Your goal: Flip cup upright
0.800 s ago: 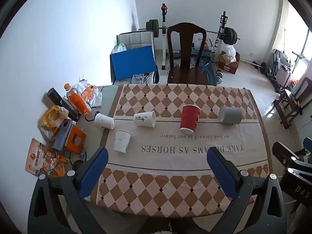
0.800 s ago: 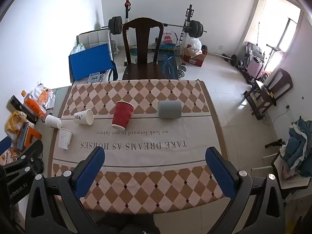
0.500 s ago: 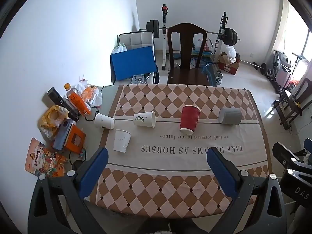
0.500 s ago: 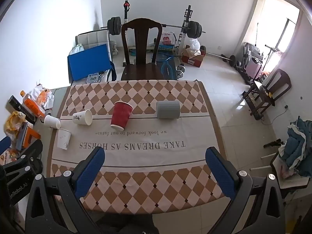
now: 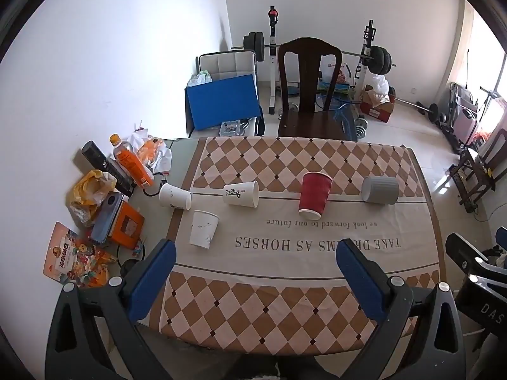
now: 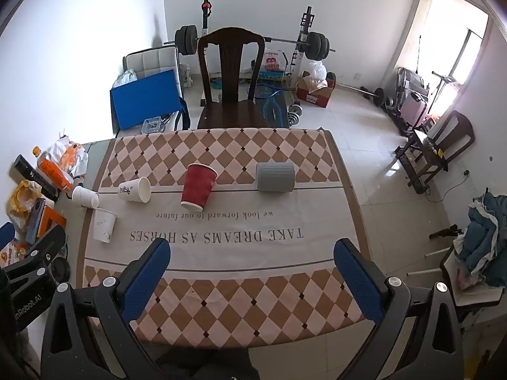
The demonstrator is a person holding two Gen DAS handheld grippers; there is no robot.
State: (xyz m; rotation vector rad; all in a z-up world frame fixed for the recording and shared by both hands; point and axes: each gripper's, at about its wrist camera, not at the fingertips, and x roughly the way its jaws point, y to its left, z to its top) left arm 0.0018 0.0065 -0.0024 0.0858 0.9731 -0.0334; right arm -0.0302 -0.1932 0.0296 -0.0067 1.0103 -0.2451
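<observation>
Several cups rest on the checkered tablecloth. A red ribbed cup stands upright mid-table. A grey ribbed cup lies on its side to the right. A white printed cup lies on its side, and a plain white cup lies left of it. Another white cup stands nearer. My left gripper and right gripper are both open and empty, high above the table's near edge.
Clutter sits at the table's left edge: an orange bottle, a black can, a yellow bag, an orange box and a snack packet. A dark wooden chair stands behind the table.
Both grippers have drifted very slightly; the scene looks almost the same. No cup has moved.
</observation>
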